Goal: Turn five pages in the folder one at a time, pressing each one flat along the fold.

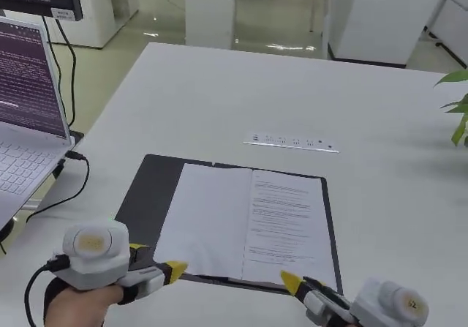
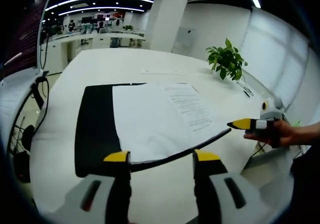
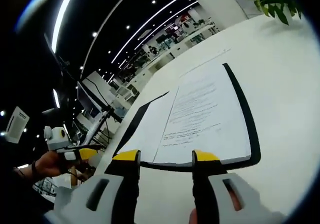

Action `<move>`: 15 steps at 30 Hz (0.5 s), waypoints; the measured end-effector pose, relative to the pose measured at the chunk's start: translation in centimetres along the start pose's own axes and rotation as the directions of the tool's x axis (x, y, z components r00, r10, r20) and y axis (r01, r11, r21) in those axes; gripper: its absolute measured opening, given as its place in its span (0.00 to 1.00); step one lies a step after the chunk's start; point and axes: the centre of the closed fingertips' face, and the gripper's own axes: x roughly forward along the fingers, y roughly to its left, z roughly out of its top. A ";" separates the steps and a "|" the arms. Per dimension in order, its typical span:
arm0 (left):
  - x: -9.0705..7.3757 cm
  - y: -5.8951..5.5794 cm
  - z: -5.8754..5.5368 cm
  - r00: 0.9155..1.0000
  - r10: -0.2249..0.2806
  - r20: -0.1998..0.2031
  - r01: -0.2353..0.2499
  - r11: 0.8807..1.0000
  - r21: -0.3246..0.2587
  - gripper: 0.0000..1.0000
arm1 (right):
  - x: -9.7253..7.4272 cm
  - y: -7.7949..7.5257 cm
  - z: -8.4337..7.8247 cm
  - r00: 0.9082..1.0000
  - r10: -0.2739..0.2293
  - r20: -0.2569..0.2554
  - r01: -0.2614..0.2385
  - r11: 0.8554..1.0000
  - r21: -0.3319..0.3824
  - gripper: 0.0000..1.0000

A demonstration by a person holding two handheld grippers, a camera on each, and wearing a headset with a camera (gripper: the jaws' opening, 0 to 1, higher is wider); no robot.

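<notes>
Both empty with jaws apart, the left gripper (image 1: 174,270) and right gripper (image 1: 291,281) are at the near edge of the open folder (image 1: 145,194)

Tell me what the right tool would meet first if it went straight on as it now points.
Probably the near edge of the folder, just under the printed page; the right tool looks very close, though depth is unclear.

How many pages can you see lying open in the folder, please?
2: a blank page on the left half of the folder, and a printed page on its right half. More pages may lie hidden beneath them.
</notes>
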 end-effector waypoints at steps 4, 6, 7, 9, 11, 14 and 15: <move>-0.9 -0.4 -0.1 1.000 0.004 -0.018 -0.002 0.997 0.071 0.51 | -0.7 0.2 0.3 1.000 0.008 -0.008 -0.008 0.999 -0.049 0.44; -1.5 -0.8 -0.1 1.000 0.000 -0.016 0.001 0.996 0.091 0.53 | -1.1 0.3 0.4 1.000 0.011 -0.021 -0.012 0.996 -0.091 0.45; -1.7 -0.9 -0.1 1.000 -0.002 -0.015 0.004 0.995 0.102 0.54 | -1.3 0.4 0.5 1.000 0.012 -0.025 -0.015 0.994 -0.105 0.45; -2.1 -1.0 -0.1 1.000 -0.006 -0.009 0.006 0.993 0.118 0.55 | -1.7 0.6 0.6 1.000 0.020 -0.021 -0.022 0.994 -0.109 0.45; -2.6 -1.3 -0.2 1.000 -0.009 -0.012 0.011 0.991 0.134 0.57 | -2.2 0.6 0.4 1.000 0.020 -0.024 -0.023 0.992 -0.127 0.46; -3.1 -1.5 -0.4 1.000 -0.010 -0.019 0.013 0.988 0.157 0.60 | -2.9 0.9 0.3 0.999 0.023 -0.022 -0.026 0.988 -0.152 0.48; -3.3 -1.6 -0.4 1.000 -0.008 -0.019 0.011 0.987 0.161 0.61 | -3.2 1.2 0.3 0.999 0.027 -0.018 -0.030 0.986 -0.162 0.50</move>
